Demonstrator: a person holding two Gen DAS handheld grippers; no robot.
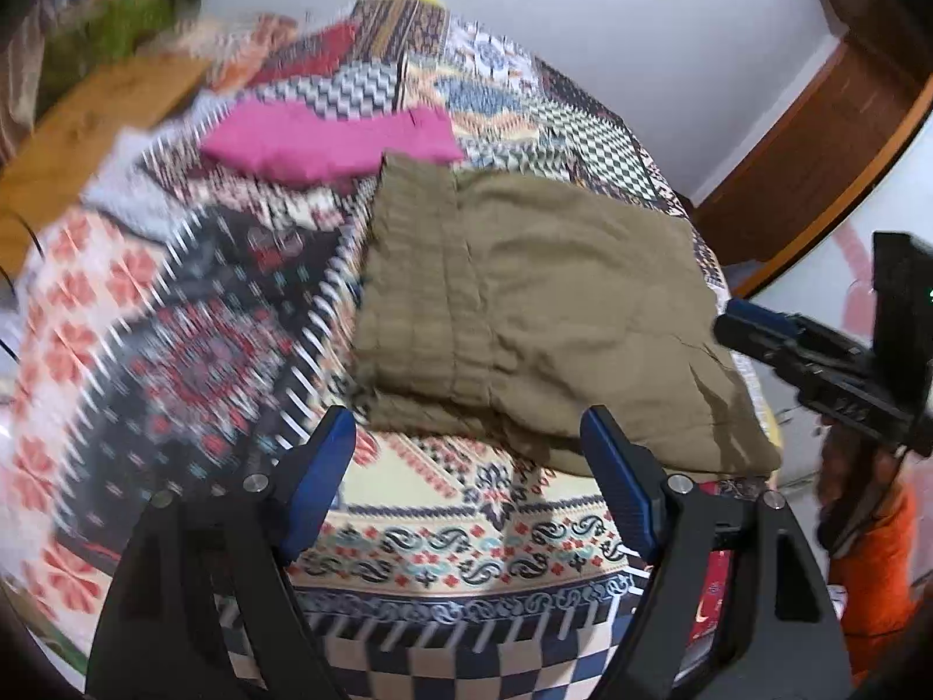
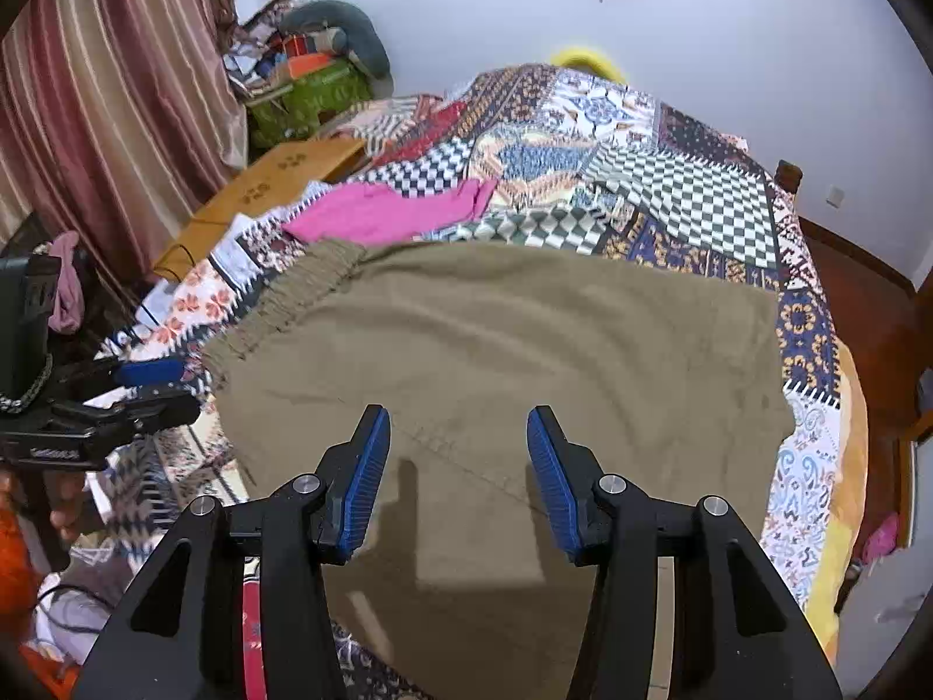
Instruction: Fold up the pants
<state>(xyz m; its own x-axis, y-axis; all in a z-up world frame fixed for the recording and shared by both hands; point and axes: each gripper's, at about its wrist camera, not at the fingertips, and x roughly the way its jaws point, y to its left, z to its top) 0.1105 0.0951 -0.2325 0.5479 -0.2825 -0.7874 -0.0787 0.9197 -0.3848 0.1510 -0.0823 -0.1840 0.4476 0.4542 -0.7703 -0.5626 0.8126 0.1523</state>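
Olive-khaki pants (image 1: pixel 542 303) lie folded in a flat stack on a patterned quilt (image 1: pixel 455 548), elastic waistband (image 1: pixel 408 268) at the left. My left gripper (image 1: pixel 469 437) is open and empty, hovering just short of the stack's near edge. In the right wrist view the pants (image 2: pixel 525 338) fill the middle, waistband (image 2: pixel 286 303) at upper left. My right gripper (image 2: pixel 458 437) is open and empty, just above the fabric. The right gripper also shows at the right edge of the left wrist view (image 1: pixel 816 356); the left gripper shows at the left of the right wrist view (image 2: pixel 146 391).
A folded pink garment (image 1: pixel 332 140) lies on the quilt behind the pants, also seen in the right wrist view (image 2: pixel 385 210). A wooden board (image 2: pixel 268 186) and cluttered bags (image 2: pixel 309 87) sit at the bed's left. Striped curtains (image 2: pixel 99 116) hang left. White wall behind.
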